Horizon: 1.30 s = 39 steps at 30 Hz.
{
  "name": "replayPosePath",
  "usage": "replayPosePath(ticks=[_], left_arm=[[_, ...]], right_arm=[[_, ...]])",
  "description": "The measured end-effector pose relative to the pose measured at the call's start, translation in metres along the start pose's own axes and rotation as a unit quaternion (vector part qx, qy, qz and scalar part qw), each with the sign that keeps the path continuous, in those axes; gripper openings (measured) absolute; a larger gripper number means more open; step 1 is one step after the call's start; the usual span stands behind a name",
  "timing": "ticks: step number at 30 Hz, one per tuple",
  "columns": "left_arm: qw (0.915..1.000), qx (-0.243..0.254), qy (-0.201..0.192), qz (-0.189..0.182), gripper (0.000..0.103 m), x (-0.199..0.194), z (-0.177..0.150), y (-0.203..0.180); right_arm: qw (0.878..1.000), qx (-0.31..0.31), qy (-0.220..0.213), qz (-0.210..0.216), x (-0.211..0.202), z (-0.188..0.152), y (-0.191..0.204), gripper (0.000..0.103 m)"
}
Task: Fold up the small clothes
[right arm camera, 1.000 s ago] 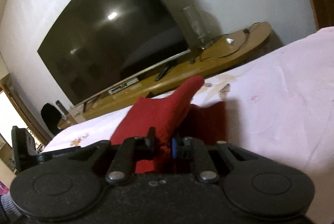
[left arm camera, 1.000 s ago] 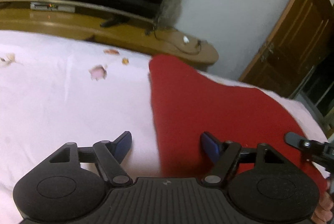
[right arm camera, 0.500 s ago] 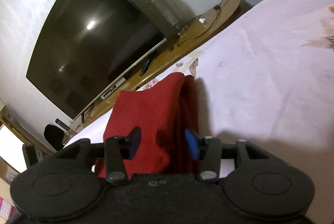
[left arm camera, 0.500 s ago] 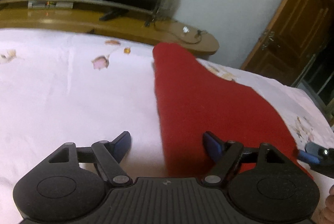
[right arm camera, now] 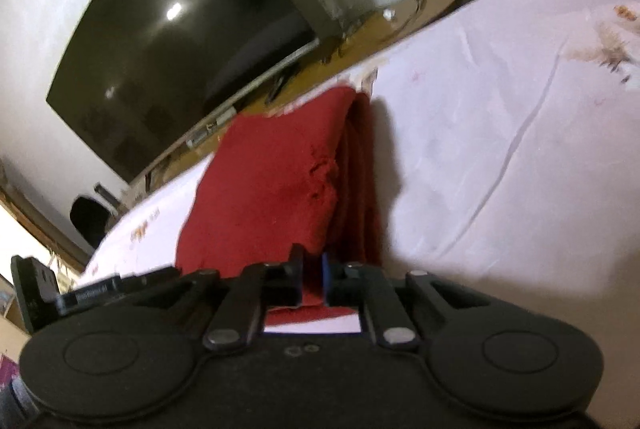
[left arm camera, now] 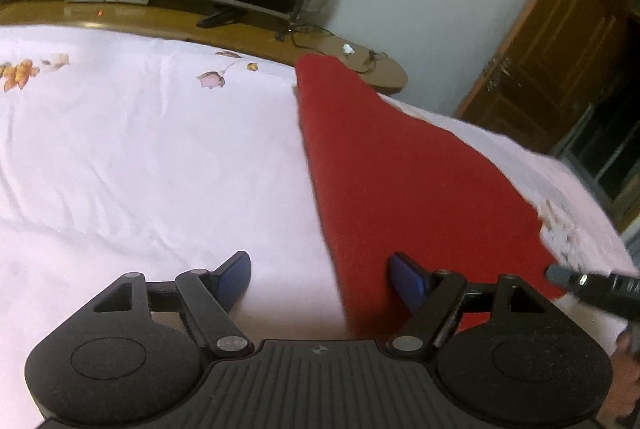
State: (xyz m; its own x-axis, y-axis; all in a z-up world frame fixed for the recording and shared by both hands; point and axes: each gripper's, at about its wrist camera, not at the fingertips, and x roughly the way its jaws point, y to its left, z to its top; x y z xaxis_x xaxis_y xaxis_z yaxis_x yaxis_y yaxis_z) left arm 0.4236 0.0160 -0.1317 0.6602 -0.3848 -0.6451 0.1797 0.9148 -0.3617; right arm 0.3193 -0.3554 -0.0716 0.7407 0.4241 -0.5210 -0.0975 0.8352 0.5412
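Observation:
A red garment (left arm camera: 408, 181) lies folded on the pale pink bedsheet (left arm camera: 140, 157). My left gripper (left arm camera: 320, 281) is open, straddling the garment's near left edge, right finger over the cloth, left finger over the sheet. In the right wrist view the garment (right arm camera: 272, 181) shows as a stacked fold with layered edges on its right. My right gripper (right arm camera: 312, 273) is shut on the garment's near edge. Its tip also shows at the right of the left wrist view (left arm camera: 592, 285).
A wooden TV bench (left arm camera: 240, 25) with a large dark television (right arm camera: 180, 41) stands beyond the bed's far edge. A wooden door (left arm camera: 560, 45) is at the right. The sheet has floral prints (left arm camera: 212, 79).
My right gripper was shut, opened half a second ago, and has shut again on the garment's near edge. The garment now lies flatter. My left gripper stayed open, shifting slightly.

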Motion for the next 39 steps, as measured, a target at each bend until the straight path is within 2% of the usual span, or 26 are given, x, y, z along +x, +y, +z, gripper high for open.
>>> replayPosePath(ticks=[1,3,4,6,7,8,11,12,14,16,17,19,21,24,27,29,30,31,32,33,34,36,39], left_arm=[[0.9998,0.017,0.011,0.007,0.077,0.002,-0.004,0.0],[0.9971,0.074,0.005,0.019,0.077,0.001,-0.013,-0.005],[0.9962,0.084,0.004,0.024,0.077,-0.001,-0.014,-0.006],[0.9966,0.08,0.007,0.022,0.077,-0.008,-0.009,-0.004],[0.9966,0.08,-0.004,0.022,0.077,-0.016,-0.006,-0.003],[0.9967,0.079,-0.014,0.01,0.077,-0.023,-0.004,-0.004],[0.9963,0.078,-0.026,-0.026,0.077,-0.03,-0.003,-0.01],[0.9959,0.085,-0.016,-0.027,0.077,-0.026,-0.006,-0.013],[0.9942,0.107,0.016,-0.001,0.077,-0.008,-0.017,-0.019],[0.9935,0.113,0.008,0.0,0.077,-0.007,-0.022,-0.019],[0.994,0.109,0.01,-0.002,0.077,-0.01,-0.017,-0.019],[0.9947,0.1,-0.021,-0.009,0.077,-0.021,-0.006,-0.015],[0.9947,0.092,-0.045,-0.011,0.077,-0.024,0.012,-0.011],[0.9949,0.07,-0.069,-0.02,0.077,-0.013,0.043,-0.01],[0.9949,0.059,-0.081,-0.01,0.077,0.013,0.07,-0.015],[0.9972,0.041,-0.062,0.006,0.077,0.039,0.081,-0.013],[0.9978,0.043,-0.041,0.028,0.077,0.056,0.082,-0.013],[0.9985,0.036,-0.014,0.039,0.079,0.074,0.082,-0.007],[0.9995,0.012,-0.011,0.027,0.08,0.079,0.081,0.0],[0.9998,-0.003,-0.011,0.018,0.081,0.081,0.084,0.004],[0.9996,0.002,-0.019,0.019,0.081,0.078,0.087,0.003],[0.9978,0.01,-0.059,0.026,0.08,0.073,0.094,-0.001],[0.9975,-0.008,-0.063,0.03,0.08,0.091,0.108,-0.002]], right_arm=[[1.0,-0.001,0.0,0.0,-0.003,0.001,-0.001,0.008],[0.999,-0.012,0.018,-0.023,0.005,-0.004,-0.007,0.008],[0.999,-0.006,0.029,-0.029,0.011,-0.007,-0.013,0.008],[0.999,0.002,0.029,-0.022,0.015,-0.007,-0.017,0.009],[0.999,-0.001,0.029,-0.024,0.014,-0.004,-0.014,0.014],[0.999,-0.004,0.02,-0.025,0.009,-0.001,-0.011,0.021],[0.999,-0.029,-0.027,-0.018,-0.006,0.01,0.002,0.021],[0.999,-0.038,-0.035,-0.012,-0.006,0.014,0.007,0.022],[0.998,-0.055,-0.037,0.0,0.002,0.02,0.015,0.027],[0.996,-0.083,-0.024,-0.011,0.02,0.019,0.022,0.03],[0.995,-0.1,-0.007,-0.029,0.03,0.016,0.022,0.031],[0.988,-0.108,0.052,-0.095,0.052,0.011,0.011,0.035],[0.993,-0.082,0.038,-0.072,0.043,0.014,0.004,0.034],[0.995,-0.079,-0.029,-0.044,0.024,0.027,0.011,0.034],[0.994,-0.09,-0.056,-0.032,0.035,0.049,0.021,0.034],[0.993,-0.105,-0.052,-0.029,0.054,0.06,0.027,0.033],[0.993,-0.108,-0.044,-0.032,0.067,0.062,0.027,0.033],[0.992,-0.112,-0.023,-0.049,0.087,0.066,0.024,0.03],[0.99,-0.117,0.005,-0.075,0.102,0.064,0.021,0.03],[0.989,-0.124,0.015,-0.083,0.111,0.059,0.019,0.03],[0.989,-0.128,0.005,-0.078,0.11,0.061,0.02,0.031],[0.99,-0.128,-0.008,-0.063,0.1,0.067,0.025,0.033],[0.988,-0.138,-0.033,-0.054,0.103,0.079,0.03,0.035]])
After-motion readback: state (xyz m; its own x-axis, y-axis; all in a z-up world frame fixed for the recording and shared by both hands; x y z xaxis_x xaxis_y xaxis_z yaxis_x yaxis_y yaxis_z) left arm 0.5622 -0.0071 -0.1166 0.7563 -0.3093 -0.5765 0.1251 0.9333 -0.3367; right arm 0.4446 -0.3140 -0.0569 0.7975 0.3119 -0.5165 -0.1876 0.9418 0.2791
